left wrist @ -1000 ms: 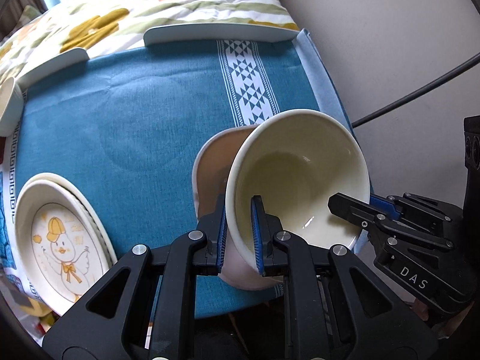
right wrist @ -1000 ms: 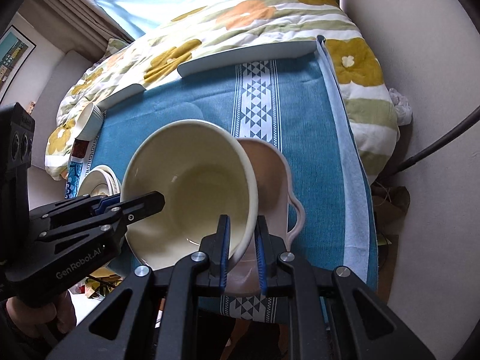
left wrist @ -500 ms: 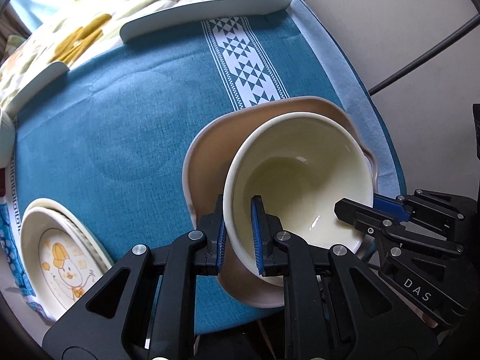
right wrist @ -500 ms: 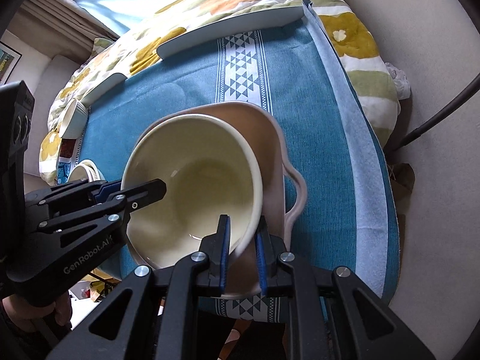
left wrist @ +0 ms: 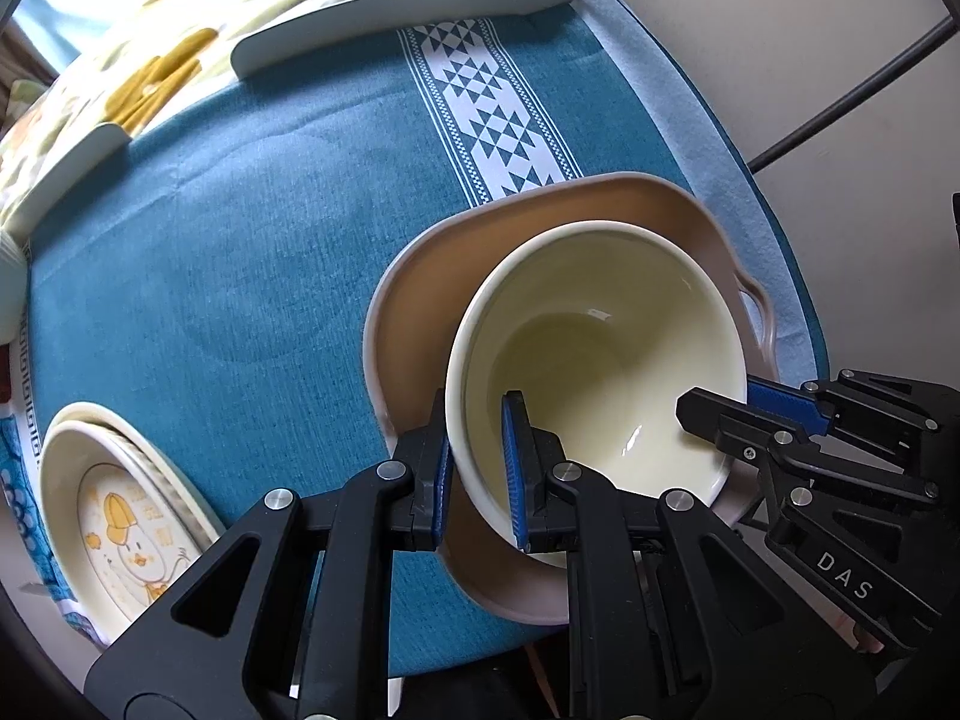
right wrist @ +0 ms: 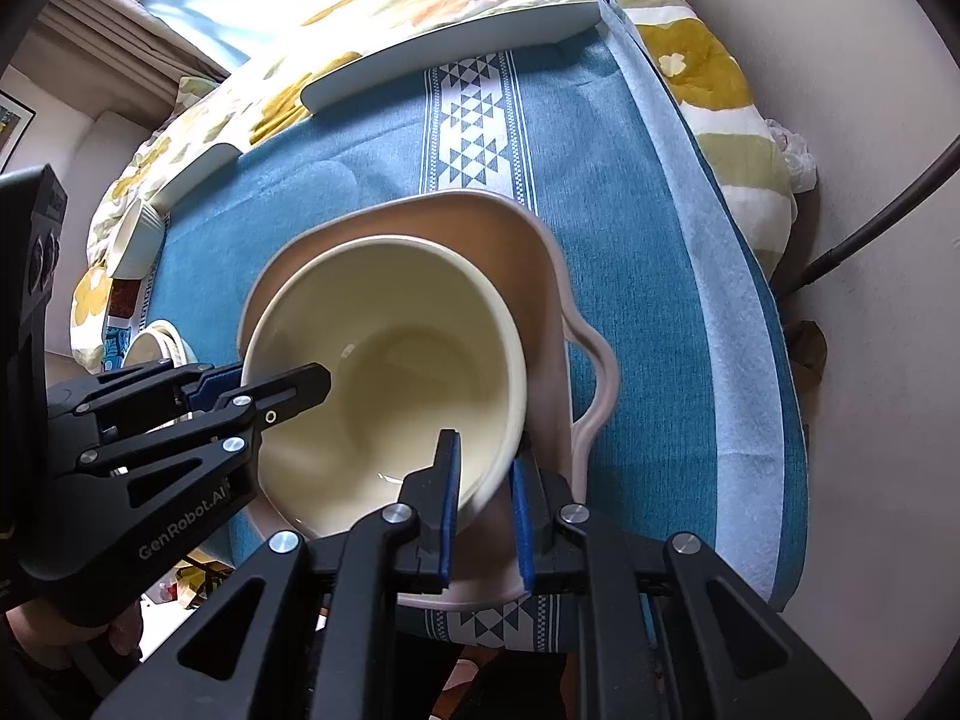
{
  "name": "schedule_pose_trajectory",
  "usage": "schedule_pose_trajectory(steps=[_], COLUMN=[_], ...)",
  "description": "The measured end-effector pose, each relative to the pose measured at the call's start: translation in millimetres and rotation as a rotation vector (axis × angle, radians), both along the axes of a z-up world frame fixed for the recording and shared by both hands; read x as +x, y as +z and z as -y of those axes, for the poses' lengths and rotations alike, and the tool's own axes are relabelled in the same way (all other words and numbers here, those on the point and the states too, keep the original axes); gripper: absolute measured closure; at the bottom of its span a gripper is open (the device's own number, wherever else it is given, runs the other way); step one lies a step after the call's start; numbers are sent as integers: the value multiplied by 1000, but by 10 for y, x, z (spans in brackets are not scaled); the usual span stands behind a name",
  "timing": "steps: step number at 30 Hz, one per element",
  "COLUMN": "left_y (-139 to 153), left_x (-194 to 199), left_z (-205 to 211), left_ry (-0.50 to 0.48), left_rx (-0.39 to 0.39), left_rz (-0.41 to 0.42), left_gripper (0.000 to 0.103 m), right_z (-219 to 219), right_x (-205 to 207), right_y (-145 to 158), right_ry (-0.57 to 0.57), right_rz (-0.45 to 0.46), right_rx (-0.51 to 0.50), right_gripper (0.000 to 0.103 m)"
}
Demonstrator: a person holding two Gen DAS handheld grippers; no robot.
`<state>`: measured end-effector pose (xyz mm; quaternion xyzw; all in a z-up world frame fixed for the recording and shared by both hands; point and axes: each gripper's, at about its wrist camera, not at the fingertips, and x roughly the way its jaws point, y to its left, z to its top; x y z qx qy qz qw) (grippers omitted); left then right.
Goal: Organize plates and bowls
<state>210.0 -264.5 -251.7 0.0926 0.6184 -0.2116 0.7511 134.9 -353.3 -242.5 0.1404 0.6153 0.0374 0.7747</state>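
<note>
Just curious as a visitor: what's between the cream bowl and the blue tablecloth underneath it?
In both wrist views a pink handled dish lies under the cream bowl, on the blue tablecloth.

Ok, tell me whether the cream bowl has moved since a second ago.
Yes. The cream bowl, gripped by both grippers, has come down toward the blue tablecloth and tipped from steeply tilted to nearly flat inside the pink dish.

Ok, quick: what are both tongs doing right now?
Left tongs: shut on the cream bowl rim.
Right tongs: shut on the opposite rim.
</note>
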Motion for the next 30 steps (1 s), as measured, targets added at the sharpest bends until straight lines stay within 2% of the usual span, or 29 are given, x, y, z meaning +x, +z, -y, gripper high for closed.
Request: schedule_pose_trajectory(steps=[9, 15, 19, 23, 24, 26, 27, 28, 29, 30], left_y=[65, 281, 566, 979, 1082, 1276, 1372, 1467, 1555, 1622], left_x=[-43, -78, -159, -268, -307, -389, -434, -501, -562, -601], left_z=[-37, -87, -183, -473, -549, -731, -833, -946, -1056, -1164], left_ry=[3, 24, 62, 146, 169, 226, 262, 300, 332, 355], left_rx=[3, -2, -42, -112, -122, -116, -105, -104, -112, -119], left_rz=[16, 59, 120, 234, 269, 347, 394, 448, 494, 511], left_gripper=[90, 90, 89, 88, 81, 43, 11, 0, 0, 0], right_z=[18, 113, 160, 120, 94, 22, -34, -100, -177, -257], right_x=[-31, -99, -168, -235, -240, -235, -229, -221, -200, -177], right_y=[83, 265, 485, 760, 831, 967, 1031, 1097, 1160, 1217], right_ry=[9, -2, 1, 61, 83, 130, 160, 190, 221, 252], right_rz=[20, 57, 116, 195, 215, 263, 290, 316, 342, 366], right_rx=[-20, -44, -39, -40, -34, -17, -15, -17, -19, -17], right_gripper=[88, 88, 88, 88, 88, 88, 88, 88, 85, 71])
